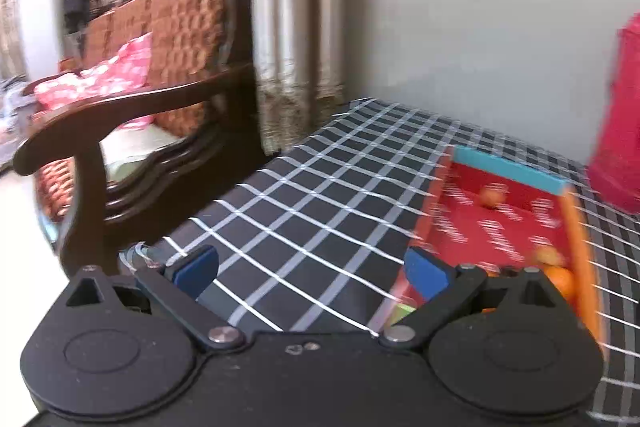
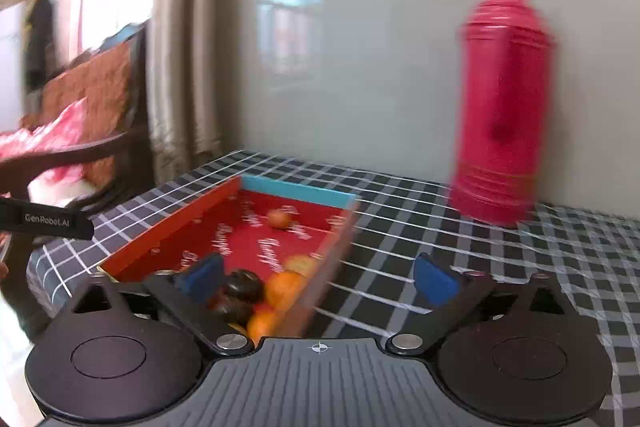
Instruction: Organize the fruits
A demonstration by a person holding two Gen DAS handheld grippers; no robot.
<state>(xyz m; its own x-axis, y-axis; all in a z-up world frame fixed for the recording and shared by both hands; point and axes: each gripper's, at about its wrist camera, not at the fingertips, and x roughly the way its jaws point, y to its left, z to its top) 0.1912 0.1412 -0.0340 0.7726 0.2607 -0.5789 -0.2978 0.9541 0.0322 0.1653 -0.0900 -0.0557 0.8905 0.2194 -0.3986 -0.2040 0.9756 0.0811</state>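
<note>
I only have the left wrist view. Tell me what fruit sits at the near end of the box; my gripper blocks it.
Observer: In the right wrist view, the near end of the box holds oranges and two dark round fruits, piled together.
Operator: Report the red thing at my right edge.
Observer: It is a tall red flask, upright on the tablecloth, beyond the box near the wall.
Operator: Give me the right gripper's state.
Observer: The right gripper is open and empty, over the box's near right corner.
</note>
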